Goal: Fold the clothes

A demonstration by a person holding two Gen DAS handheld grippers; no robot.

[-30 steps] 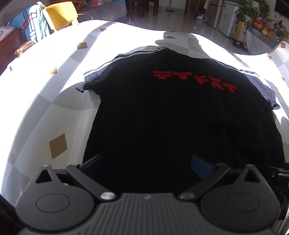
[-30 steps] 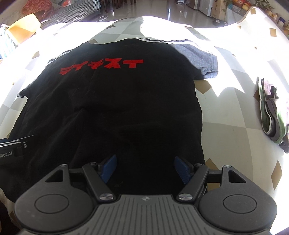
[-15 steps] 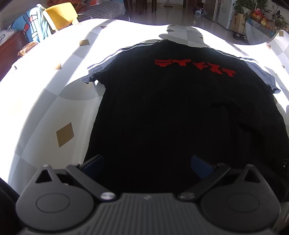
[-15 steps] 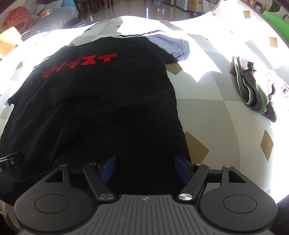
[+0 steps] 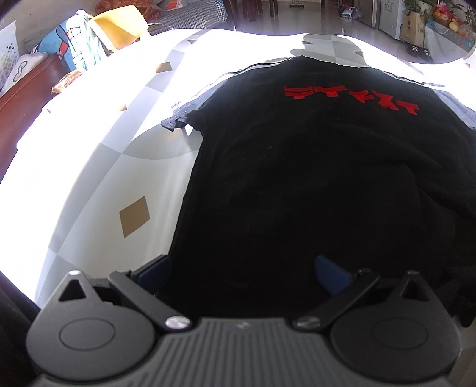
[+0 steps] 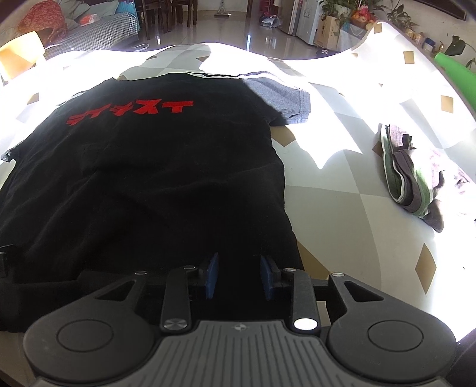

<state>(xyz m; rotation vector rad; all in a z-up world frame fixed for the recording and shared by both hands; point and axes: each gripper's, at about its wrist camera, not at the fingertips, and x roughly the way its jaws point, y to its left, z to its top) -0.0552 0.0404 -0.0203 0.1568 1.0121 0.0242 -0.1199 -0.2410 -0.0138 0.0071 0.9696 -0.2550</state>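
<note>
A black T-shirt (image 5: 297, 166) with red lettering and grey sleeves lies flat on the white patterned table cover (image 5: 98, 166); it also shows in the right wrist view (image 6: 154, 166). My left gripper (image 5: 241, 272) is wide open over the shirt's near left hem, with black fabric between its blue pads. My right gripper (image 6: 239, 275) has its pads close together at the shirt's near right hem, with dark fabric between them; whether it grips the fabric I cannot tell.
A folded pile of green, grey and pink clothes (image 6: 410, 178) lies on the cover to the right. A brown wooden piece (image 5: 20, 101) and yellow cushion (image 5: 119, 25) stand beyond the left edge. Chairs, boxes and plants are far behind.
My right gripper's pads have closed in from wide apart to a narrow gap at the hem. Both grippers have shifted slightly over the shirt. The left stays open.
</note>
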